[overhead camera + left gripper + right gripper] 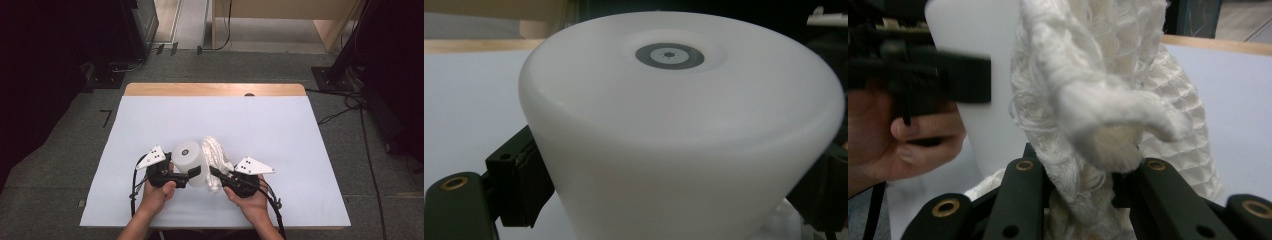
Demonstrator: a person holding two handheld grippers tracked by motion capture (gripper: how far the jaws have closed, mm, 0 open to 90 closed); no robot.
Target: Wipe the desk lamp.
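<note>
My left gripper [195, 172] has its jaws around the white cup [189, 161], one on each side of it, pads pressed to its wall. In the left gripper view the cup [684, 135] looms right in front of me: a smooth, milky, slightly see-through shell, wider at the flat end facing up and narrowing toward my jaws. That flat end carries a small grey ring mark [669, 54] with a dark dot in the middle. From the high view the same ring faces up, and the cup stands near the middle of the white table cover [150, 120], a little toward my side, between my two hands.

My right gripper [215, 172] is clamped tight on the white cloth [216, 155]. In the right gripper view the cloth [1098, 100] is bunched up between my jaws: thick, off-white, with a waffle weave on the flatter part at the right and loose fuzzy threads where it twists into a rolled edge. A fold of it hangs down between the jaws, another part rises above them and leans against the side of the cup [973, 60]. From above, the cloth sits just right of the cup, touching it, part of it draped down onto the cover.

Across from my right gripper I see my left hand [903, 135] wrapped round its black handle.
</note>
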